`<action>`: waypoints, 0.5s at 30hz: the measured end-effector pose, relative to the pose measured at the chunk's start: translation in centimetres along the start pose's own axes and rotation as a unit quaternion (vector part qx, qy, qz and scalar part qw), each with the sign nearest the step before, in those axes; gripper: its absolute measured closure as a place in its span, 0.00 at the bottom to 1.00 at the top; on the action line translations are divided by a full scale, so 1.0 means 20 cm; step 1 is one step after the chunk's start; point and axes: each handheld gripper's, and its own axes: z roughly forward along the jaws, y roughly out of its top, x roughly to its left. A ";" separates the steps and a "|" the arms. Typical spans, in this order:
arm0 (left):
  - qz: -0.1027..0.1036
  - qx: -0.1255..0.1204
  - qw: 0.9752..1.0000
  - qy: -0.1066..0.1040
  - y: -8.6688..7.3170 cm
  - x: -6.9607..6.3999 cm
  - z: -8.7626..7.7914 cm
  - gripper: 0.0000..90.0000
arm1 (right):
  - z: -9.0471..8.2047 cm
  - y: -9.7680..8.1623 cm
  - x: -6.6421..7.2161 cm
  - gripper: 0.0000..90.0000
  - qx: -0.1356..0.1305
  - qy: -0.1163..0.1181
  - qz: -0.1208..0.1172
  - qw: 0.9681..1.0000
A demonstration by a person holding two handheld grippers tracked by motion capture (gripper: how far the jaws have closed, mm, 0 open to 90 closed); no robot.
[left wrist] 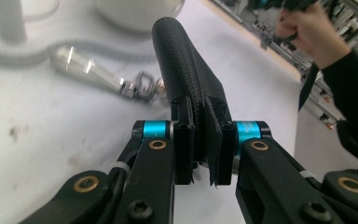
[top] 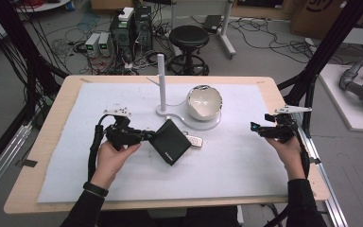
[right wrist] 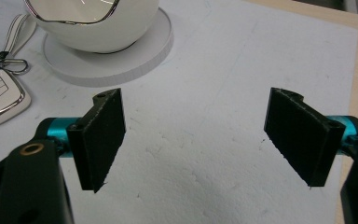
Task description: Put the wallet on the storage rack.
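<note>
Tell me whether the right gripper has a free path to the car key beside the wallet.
Probably yes. The right gripper is open and holds nothing, and bare white mat lies between it and the car key. The wallet, clamped in the left gripper, sits just beyond the key and may crowd the approach.

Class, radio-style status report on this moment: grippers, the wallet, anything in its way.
Left gripper shut on black wallet. Right gripper open, nothing between its jaws. Key fob lies right beside the wallet, white bowl just beyond.
</note>
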 end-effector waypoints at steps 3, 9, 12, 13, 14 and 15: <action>0.010 -0.015 1.000 -0.006 0.08 -0.03 0.00 0.91 | 0.00 0.00 0.00 0.23 0.000 0.000 0.000 1.000; 0.030 -0.030 0.999 -0.009 0.23 -0.08 0.04 0.91 | 0.00 0.00 -0.01 0.23 -0.003 0.000 0.003 1.000; 0.037 -0.031 0.999 -0.011 0.29 -0.10 0.07 0.91 | -0.01 0.00 -0.01 0.23 -0.004 0.001 0.003 1.000; 0.045 -0.033 0.998 -0.011 0.34 -0.11 0.10 0.91 | -0.01 0.00 -0.01 0.23 -0.004 0.001 0.003 1.000; 0.048 -0.035 0.998 -0.011 0.37 -0.11 0.11 0.91 | -0.01 0.00 -0.01 0.23 -0.005 0.000 0.004 1.000; 0.050 -0.037 0.998 -0.012 0.39 -0.12 0.13 0.91 | -0.01 0.00 -0.01 0.23 -0.005 0.000 0.004 1.000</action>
